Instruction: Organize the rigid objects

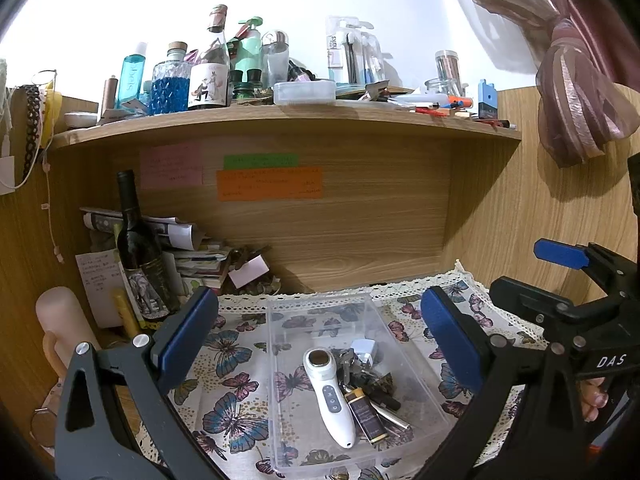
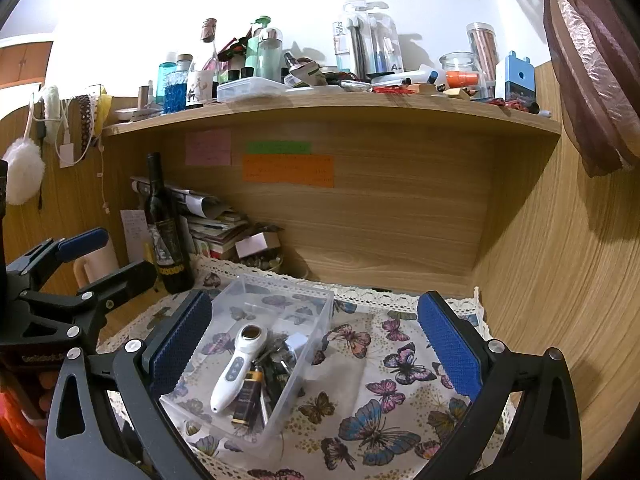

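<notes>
A clear plastic box (image 1: 280, 312) (image 2: 320, 300) rests on a butterfly-print cloth (image 1: 232, 400) (image 2: 380, 412). Inside it lie a white handheld device (image 1: 330, 396) (image 2: 236, 368), a small dark bottle with a gold cap (image 1: 364, 412) (image 2: 248, 398), a bunch of keys (image 1: 352, 364) (image 2: 280, 354) and a white square piece (image 1: 364, 348) (image 2: 298, 340). My left gripper (image 1: 320, 328) is open above the box with nothing between its fingers. My right gripper (image 2: 316, 340) is open too, its left pad (image 2: 180, 344) near the box's left wall. Each view shows the other gripper at its edge.
A dark wine bottle (image 1: 140, 248) (image 2: 166, 224), a stack of papers and books (image 1: 188, 248) (image 2: 216, 224) and a pink jug (image 1: 64, 320) stand at the back left. A cluttered wooden shelf (image 1: 280, 120) (image 2: 320, 108) overhangs. A curtain (image 1: 568, 92) hangs right.
</notes>
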A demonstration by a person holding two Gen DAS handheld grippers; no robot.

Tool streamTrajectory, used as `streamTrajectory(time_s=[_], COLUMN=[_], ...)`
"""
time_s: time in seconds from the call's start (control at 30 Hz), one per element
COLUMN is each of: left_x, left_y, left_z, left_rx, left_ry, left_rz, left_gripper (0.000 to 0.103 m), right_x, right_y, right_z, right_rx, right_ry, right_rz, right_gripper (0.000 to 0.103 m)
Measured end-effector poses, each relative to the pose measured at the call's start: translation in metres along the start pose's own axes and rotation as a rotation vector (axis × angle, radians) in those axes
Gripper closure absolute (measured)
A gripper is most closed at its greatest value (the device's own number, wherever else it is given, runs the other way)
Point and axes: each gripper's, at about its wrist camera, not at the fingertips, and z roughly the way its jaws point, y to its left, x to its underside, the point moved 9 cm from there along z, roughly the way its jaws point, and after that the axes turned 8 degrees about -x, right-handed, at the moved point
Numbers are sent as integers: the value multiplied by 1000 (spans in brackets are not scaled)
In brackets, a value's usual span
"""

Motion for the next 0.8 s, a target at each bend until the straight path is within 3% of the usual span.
streamTrajectory(time_s=[0.8], left_x=[0], left_y=[-7], left_z=[0], left_rx=[17], left_ry=[8], left_rz=[3], left_gripper=[0], right_x=[-1], right_y=[0], right_z=[-2], right_rx=[6], right_ry=[-7], right_rz=[-3], right_gripper=[0])
